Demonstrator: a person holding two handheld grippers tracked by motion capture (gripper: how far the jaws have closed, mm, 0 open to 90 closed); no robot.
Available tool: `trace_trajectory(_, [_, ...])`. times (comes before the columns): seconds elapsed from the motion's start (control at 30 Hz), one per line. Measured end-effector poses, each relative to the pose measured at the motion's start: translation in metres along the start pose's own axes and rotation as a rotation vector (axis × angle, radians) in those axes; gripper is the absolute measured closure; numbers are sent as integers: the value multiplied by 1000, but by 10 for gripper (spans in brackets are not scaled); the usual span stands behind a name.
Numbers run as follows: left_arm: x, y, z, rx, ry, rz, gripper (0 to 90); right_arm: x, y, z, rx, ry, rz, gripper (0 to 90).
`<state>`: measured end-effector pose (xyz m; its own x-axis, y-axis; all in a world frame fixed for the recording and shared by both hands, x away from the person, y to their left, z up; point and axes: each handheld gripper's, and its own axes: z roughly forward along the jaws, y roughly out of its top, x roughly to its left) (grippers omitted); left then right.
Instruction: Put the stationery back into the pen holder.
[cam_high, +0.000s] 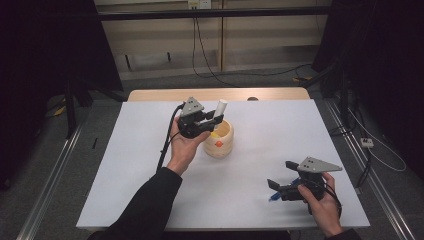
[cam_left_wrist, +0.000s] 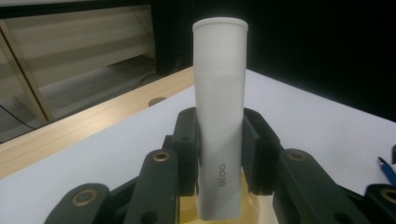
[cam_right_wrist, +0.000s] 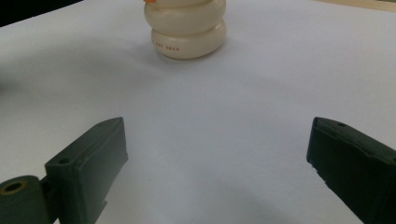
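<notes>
White sheeting covers the table (cam_high: 150, 185), whose wooden far edge shows beyond it, with dark curtains at both sides and cables trailing across the grey floor behind. Left gripper (cam_high: 209, 123), held above the middle of the table, is clamped on a white glue stick (cam_left_wrist: 219, 121); in the left gripper view the two black pads press its sides, the cap end stands upward and the lettering "GLOO" reads along its lower body. In the high view the stick's cap end rises past the jaws, directly over the rim of a cream, ring-shaped holder (cam_high: 220, 142), whose yellowish interior appears beneath the stick's lower end; whether the stick touches the holder cannot be told. An orange mark sits on the holder's near wall. Right gripper (cam_right_wrist: 217, 168), low over the near right part of the table, has its jaws spread wide with bare sheeting between them, well apart from the holder seen ahead of it.
</notes>
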<state>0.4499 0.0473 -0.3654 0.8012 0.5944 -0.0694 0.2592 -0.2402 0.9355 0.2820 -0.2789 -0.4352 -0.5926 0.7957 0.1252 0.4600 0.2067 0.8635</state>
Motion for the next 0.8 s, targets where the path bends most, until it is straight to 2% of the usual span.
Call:
trace_trajectory(0.13, [1,-5,8,25,-14,-14,701,0,-1,1,3,7,6,49])
trace_trajectory(0.33, [1,-13,21,47,-22,-7,701,0,-1,0,-1,11,6,49])
trace_trajectory(0.4, [1,-15,25,53,-9,-2,701,1,0,1,0,14,8,48])
trace_trajectory(0.47, [2,-17,26,60,-3,-9,701,2,0,2,6,18,5,49])
trace_trajectory(0.57, [-2,-18,28,69,-3,25,702,2,0,2,10,20,-1,49])
trace_trajectory(0.73, [-1,-23,29,87,-13,16,702,1,-1,2,10,18,2,49])
trace_trajectory(0.8, [-1,-26,28,97,-2,14,702,2,-1,2,12,19,1,49])
